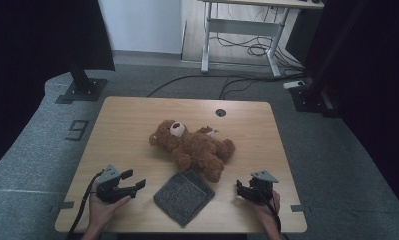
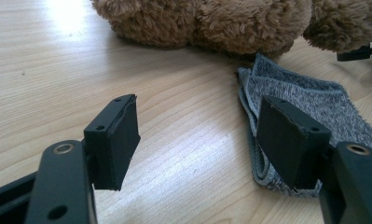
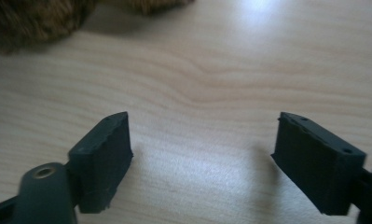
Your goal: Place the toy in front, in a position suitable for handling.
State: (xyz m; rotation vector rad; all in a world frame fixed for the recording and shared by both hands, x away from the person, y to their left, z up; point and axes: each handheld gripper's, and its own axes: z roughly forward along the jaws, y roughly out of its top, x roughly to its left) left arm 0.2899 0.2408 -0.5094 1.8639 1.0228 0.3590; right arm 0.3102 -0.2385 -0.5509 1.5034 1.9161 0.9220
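Approach stage: your left gripper (image 1: 135,181) and right gripper (image 1: 241,188), both agape and empty, flank folded grey cloth (image 1: 183,196); likely next, grasp its edge.

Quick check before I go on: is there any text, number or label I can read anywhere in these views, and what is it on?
"9": a large dark numeral marked on the grey floor, left of the table.
Nothing is written on the teddy bear, the grey cloth, the left gripper or the right gripper.
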